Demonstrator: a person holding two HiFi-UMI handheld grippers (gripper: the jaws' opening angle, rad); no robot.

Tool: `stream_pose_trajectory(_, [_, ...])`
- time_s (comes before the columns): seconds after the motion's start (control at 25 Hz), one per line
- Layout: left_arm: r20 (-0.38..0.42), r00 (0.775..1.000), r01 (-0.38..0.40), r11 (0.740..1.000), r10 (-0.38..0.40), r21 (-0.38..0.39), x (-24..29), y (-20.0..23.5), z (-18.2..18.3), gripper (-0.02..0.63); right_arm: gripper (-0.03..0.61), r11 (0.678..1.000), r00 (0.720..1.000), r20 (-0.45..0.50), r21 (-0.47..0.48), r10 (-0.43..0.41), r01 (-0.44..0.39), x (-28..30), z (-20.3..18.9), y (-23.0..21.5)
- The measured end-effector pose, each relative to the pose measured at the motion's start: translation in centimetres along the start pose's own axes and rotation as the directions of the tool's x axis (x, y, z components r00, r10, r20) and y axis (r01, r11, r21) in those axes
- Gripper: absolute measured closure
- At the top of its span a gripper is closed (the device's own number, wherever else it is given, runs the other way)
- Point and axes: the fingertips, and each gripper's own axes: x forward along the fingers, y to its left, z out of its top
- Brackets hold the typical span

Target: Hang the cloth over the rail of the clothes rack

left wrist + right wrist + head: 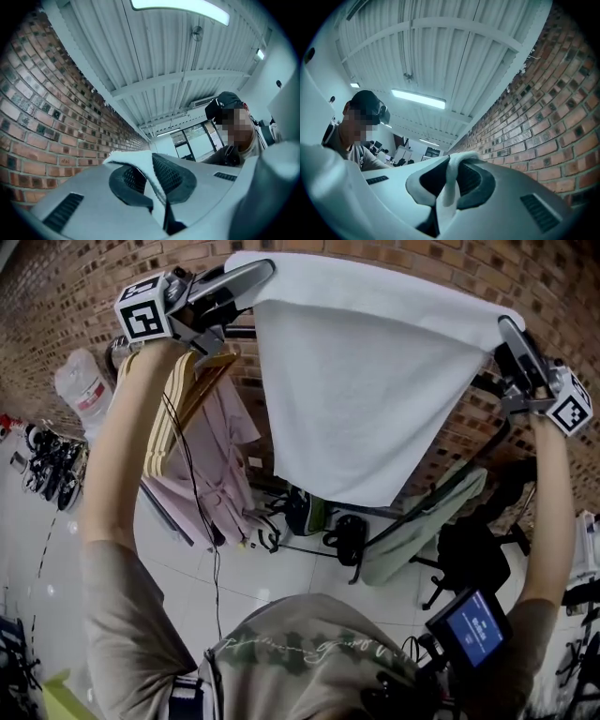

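wall [56,296]: brick, filling the far side from 9 to 3 o'clock.
floor [42,549]: pale tiles, showing at 7 to 9 o'clock and under the rack.
cloth [366,381]: white, at 12 o'clock. I hold it spread wide by its two top corners, raised in front of the wall, with the lower part hanging down to a point.
rack [441,493]: dark frame behind and below the cloth. A short length of its rail [239,332] shows just beside the cloth's left edge, and the rest is hidden behind the fabric.
garments [211,456]: pink, hanging on the rack at 9 o'clock of the cloth.
green garment [412,531]: hanging at 5 o'clock of the cloth.
chair [469,559]: black, at 4 o'clock.
left tool [265,268]: at 11 o'clock, clenched on the cloth's left corner, with white fabric pinched between its dark pads.
right tool [507,326]: at 2 o'clock, clenched on the right corner in the same way.
hanger [211,371]: wooden, just under my left tool.
screen [475,624]: blue, at 5 o'clock, close to me.
shoes [52,474]: on the floor at 9 o'clock.
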Motion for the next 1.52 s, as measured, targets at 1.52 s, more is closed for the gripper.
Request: stream_pose_trajectory(1.52, [-0.096,0.977,-0.195,0.981,0.193,-0.019,3.0,17.6,-3.5,0.598,0.543,0.979,0.980,-0.062,0.067,-0.190,0.194,1.5,-3.0,-16.0])
